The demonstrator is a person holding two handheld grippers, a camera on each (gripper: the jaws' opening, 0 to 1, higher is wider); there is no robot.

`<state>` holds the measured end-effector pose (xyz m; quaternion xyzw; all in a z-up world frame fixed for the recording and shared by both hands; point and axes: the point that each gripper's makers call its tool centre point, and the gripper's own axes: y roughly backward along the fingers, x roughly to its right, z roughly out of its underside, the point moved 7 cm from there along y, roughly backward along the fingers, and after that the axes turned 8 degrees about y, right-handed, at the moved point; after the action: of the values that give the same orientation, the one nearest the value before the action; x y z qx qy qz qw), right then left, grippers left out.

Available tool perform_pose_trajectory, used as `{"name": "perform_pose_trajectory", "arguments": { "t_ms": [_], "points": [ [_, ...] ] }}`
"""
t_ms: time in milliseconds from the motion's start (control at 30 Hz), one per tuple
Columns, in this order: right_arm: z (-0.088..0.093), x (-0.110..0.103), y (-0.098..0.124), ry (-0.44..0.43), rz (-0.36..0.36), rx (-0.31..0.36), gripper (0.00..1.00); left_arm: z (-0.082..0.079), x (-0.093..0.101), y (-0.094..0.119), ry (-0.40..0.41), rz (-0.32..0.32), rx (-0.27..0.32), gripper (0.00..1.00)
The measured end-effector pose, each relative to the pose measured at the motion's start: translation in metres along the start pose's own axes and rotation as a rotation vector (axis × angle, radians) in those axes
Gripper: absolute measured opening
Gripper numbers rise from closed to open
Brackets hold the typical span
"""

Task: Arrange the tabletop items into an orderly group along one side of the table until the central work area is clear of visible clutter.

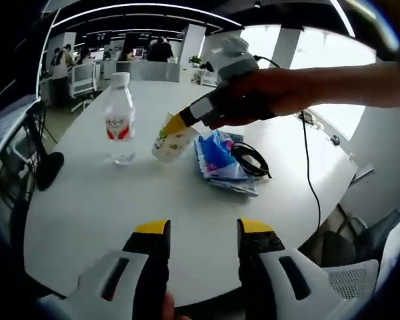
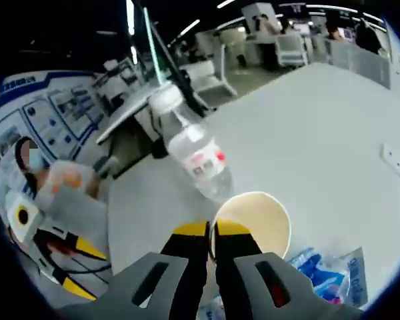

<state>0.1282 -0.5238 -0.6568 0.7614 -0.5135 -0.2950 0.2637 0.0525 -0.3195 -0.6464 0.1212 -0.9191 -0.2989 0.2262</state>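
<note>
Clearly early days: the right gripper (image 1: pixel 175 125) has its jaws pinched on the paper cup's (image 1: pixel 171 139) rim beside the water bottle (image 1: pixel 120 120); the blue packet (image 1: pixel 220 160) and coiled cable (image 1: pixel 251 160) lie mid-desk (image 1: pixel 87 220), the left gripper (image 1: pixel 203 230) agape, holding nothing.

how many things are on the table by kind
water bottle: 1
paper cup, held by the right gripper: 1
blue plastic packet: 1
coiled black cable: 1
total: 4

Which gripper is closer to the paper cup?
Right. The right gripper is shut on the cup's rim, tilting it beside the water bottle. The left gripper is open, back near the table edge.
</note>
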Motion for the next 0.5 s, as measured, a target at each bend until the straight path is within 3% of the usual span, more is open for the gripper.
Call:
{"name": "perform_pose_trajectory", "arguments": {
  "t_ms": [133,267,500],
  "points": [
    [-0.005,0.001,-0.009,0.199,0.008,-0.104,0.00,0.002,-0.001,0.003,-0.016,0.001,-0.008,0.39],
    [-0.011,-0.007,-0.013,0.330,0.005,-0.163,0.00,0.003,-0.005,0.005,-0.005,-0.006,-0.005,0.39],
    [-0.016,-0.012,-0.026,0.402,0.000,-0.186,0.01,0.001,-0.007,0.005,0.008,-0.011,0.004,0.38]
  ]
}}
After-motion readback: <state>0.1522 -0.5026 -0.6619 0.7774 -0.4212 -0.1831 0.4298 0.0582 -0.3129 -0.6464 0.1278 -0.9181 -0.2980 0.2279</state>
